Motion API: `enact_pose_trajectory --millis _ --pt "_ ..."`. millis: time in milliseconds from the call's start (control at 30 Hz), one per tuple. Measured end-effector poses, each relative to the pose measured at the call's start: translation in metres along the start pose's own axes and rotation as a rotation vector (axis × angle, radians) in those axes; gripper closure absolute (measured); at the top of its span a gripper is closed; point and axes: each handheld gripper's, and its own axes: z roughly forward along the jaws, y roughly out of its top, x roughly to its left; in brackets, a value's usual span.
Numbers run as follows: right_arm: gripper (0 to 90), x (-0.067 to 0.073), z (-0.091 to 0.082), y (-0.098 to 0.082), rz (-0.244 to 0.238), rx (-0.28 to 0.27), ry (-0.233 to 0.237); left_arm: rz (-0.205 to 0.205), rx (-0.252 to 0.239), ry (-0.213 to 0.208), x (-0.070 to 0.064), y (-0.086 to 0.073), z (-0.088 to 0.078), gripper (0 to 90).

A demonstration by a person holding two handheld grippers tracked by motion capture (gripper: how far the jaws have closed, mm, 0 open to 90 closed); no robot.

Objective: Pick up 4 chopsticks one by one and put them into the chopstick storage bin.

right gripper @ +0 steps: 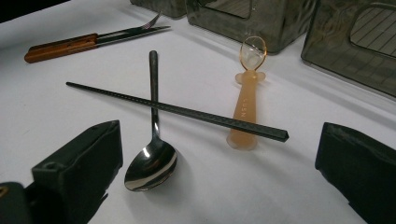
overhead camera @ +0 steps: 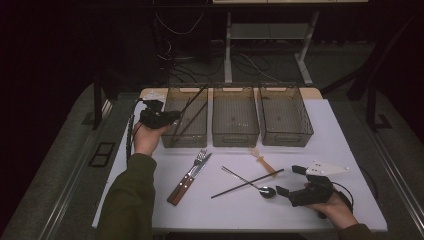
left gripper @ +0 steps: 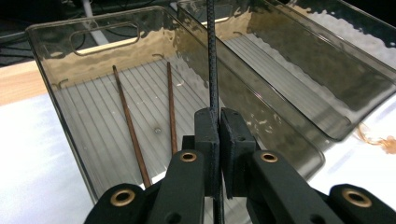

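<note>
My left gripper (overhead camera: 174, 116) (left gripper: 219, 122) is shut on a black chopstick (overhead camera: 194, 100) (left gripper: 212, 65), which slants up over the leftmost clear bin (overhead camera: 171, 141) (left gripper: 56, 88). Two brown chopsticks (left gripper: 131, 128) lie on that bin's ribbed floor. My right gripper (overhead camera: 290, 180) (right gripper: 219, 144) stands open near the table's front right, jaws wide apart and holding nothing. Just ahead of it, a second black chopstick (overhead camera: 247, 183) (right gripper: 177, 109) lies across a metal spoon (overhead camera: 266, 192) (right gripper: 150, 163) and the handle of an amber plastic spoon (overhead camera: 264, 162) (right gripper: 247, 98).
A middle bin (overhead camera: 235, 137) and a right bin (overhead camera: 286, 139) stand in a row with the first at the back of the white table (overhead camera: 225, 210). A wooden-handled fork and knife (overhead camera: 189, 176) (right gripper: 70, 44) lie side by side left of centre.
</note>
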Motion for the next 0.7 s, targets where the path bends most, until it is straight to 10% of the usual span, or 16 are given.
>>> enact_pose_trajectory --millis 700 --pt "0.9 0.0 -0.001 0.0 0.002 -0.006 0.005 -0.018 0.15 0.14 0.012 -0.005 0.043 85.5"
